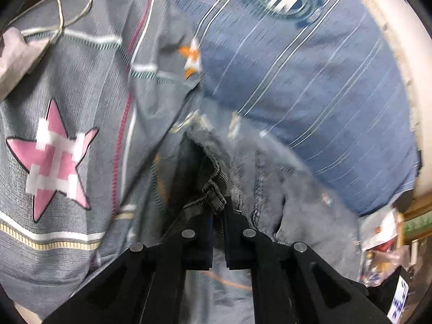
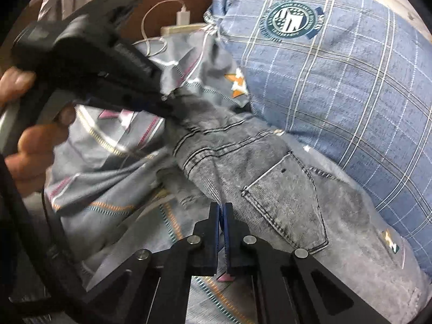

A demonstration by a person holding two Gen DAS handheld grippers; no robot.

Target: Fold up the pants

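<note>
Tension matters: with both the left gripper and right gripper clamped on the grey washed-denim pants, we lift evenly above the star-patterned grey bedsheet.

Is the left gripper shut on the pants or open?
Shut on the pants. The left gripper has its fingers nearly together, pinching the waistband by a belt loop; the right view shows the denim pulled taut from its tip.

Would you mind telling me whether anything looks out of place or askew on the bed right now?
The grey jeans lie bunched and twisted rather than flat, one end lifted by the left hand-held gripper. A white charger cable trails loose onto the patterned bedsheet beside the blue plaid pillow.
</note>
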